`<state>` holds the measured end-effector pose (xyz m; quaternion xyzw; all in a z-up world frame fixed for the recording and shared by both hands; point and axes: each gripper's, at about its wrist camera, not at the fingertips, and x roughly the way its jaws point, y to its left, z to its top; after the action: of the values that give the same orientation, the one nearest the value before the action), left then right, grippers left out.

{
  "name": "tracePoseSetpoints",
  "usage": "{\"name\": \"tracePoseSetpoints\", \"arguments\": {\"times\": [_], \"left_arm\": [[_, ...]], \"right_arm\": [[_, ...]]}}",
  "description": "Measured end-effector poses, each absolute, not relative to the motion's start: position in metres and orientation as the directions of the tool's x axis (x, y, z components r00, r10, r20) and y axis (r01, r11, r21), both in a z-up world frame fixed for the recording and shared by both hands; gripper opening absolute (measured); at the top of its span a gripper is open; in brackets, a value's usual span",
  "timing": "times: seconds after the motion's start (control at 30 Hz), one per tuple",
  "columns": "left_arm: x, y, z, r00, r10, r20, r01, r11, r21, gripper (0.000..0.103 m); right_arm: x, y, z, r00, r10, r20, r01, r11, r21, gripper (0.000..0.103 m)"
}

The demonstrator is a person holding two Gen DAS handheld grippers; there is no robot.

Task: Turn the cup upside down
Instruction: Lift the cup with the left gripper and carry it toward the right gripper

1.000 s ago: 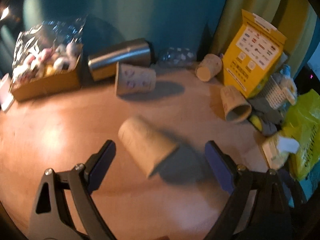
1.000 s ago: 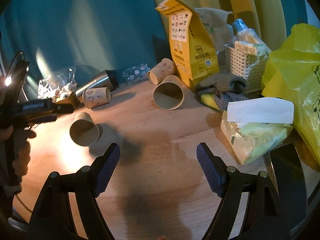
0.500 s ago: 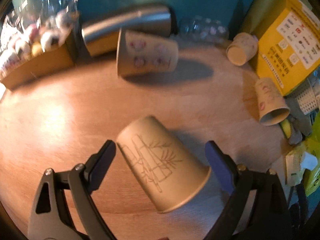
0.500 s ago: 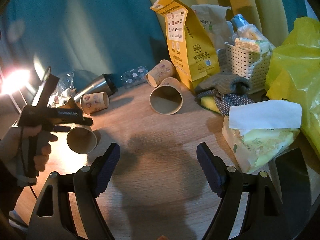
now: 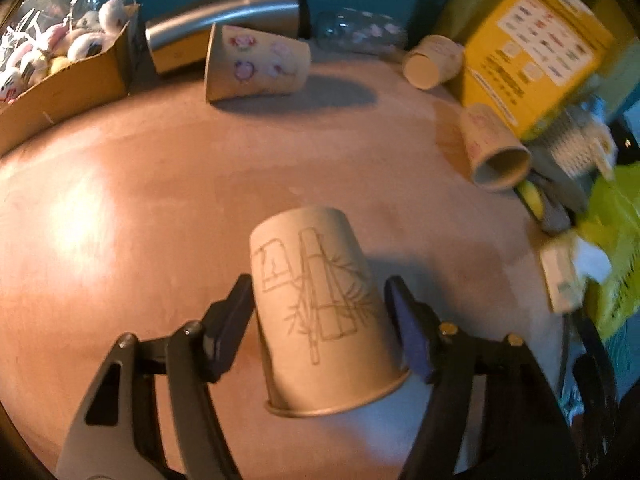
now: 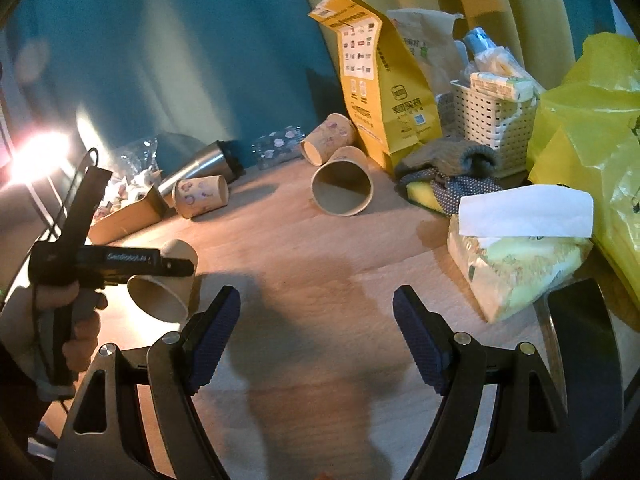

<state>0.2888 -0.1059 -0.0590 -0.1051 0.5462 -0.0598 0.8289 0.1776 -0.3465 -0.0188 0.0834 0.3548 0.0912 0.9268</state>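
A tan paper cup with a bamboo line drawing lies on its side on the wooden table, mouth toward the camera. My left gripper straddles it, jaws narrowed close to both sides of the cup; contact is unclear. In the right wrist view the same cup shows at the left, under the left gripper held by a hand. My right gripper is open and empty above the table's middle.
Other paper cups lie on their sides: a sticker one, one by the yellow bag, one open-mouthed. A steel tumbler, a cardboard box of toys, a yellow bag, a white basket, tissues.
My left gripper has moved forward and down over the bamboo cup and its jaws have narrowed around it. The right gripper has stayed nearly still.
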Motion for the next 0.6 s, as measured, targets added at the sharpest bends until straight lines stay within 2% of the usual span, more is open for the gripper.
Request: {"name": "tracePoseSetpoints", "arguments": {"times": [0.4, 0.6], "left_arm": [[0.152, -0.099, -0.05, 0.382, -0.321, -0.866, 0.029, 0.941, -0.336, 0.068], [0.108, -0.093, -0.058, 0.384, -0.322, -0.865, 0.019, 0.94, -0.341, 0.068]], "right_arm": [[0.116, -0.314, -0.019, 0.693, 0.265, -0.67, -0.159, 0.963, 0.216, 0.082], [0.083, -0.298, -0.026, 0.658, 0.3, -0.691, -0.188, 0.954, 0.235, 0.082]]}}
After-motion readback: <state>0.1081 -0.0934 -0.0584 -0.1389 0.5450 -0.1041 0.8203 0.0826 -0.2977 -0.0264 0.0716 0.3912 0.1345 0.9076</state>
